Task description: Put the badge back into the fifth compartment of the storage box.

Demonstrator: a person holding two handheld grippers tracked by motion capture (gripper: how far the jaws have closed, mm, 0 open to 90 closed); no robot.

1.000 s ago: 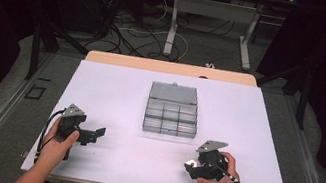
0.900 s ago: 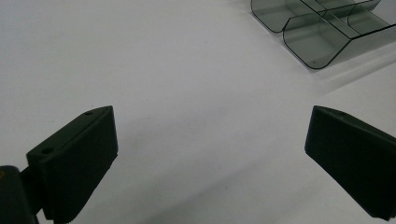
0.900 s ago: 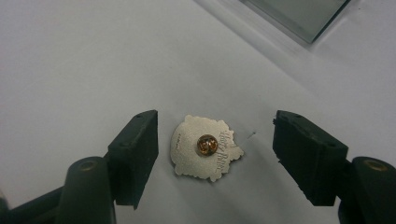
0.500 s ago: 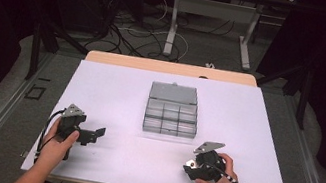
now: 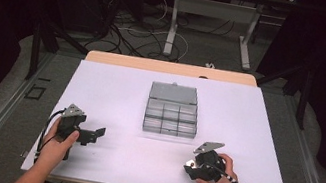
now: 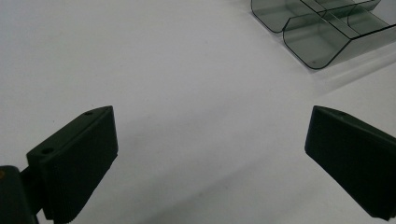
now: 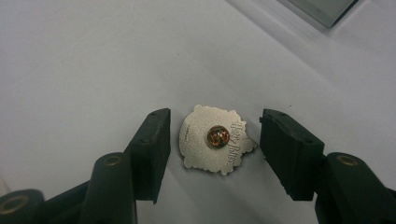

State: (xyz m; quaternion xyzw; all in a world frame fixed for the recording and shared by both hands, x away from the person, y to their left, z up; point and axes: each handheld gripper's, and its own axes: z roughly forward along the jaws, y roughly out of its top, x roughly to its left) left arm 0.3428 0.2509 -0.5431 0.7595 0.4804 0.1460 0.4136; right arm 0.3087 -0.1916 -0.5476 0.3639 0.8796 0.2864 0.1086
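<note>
We see the right gripper (image 7: 212, 144) held low over the white worktop (image 5: 116, 88) near its front edge, toward the right corner, with a hand (image 5: 220, 175) wrapped around its body. Its jaws have just been closing and now stand narrowly apart on either side of a small metal pin badge (image 7: 215, 139), which lies face down on the worktop with its brass post pointing up; a thin gap shows between each jaw and the badge's scalloped rim, so the pads are not pressing on it. In the high view the badge itself is too small to make out under the right gripper (image 5: 196, 163). The left gripper (image 5: 92, 135) sits near the front left corner of the worktop, held in the other hand (image 5: 57, 146), and its jaws stand wide apart with nothing between them but bare worktop. A clear compartment box (image 5: 171, 116) with its lid (image 5: 174, 93) folded back rests at the middle of the worktop, well apart from both grippers; one of its rounded corners (image 6: 322, 39) shows in the left gripper view.
</note>
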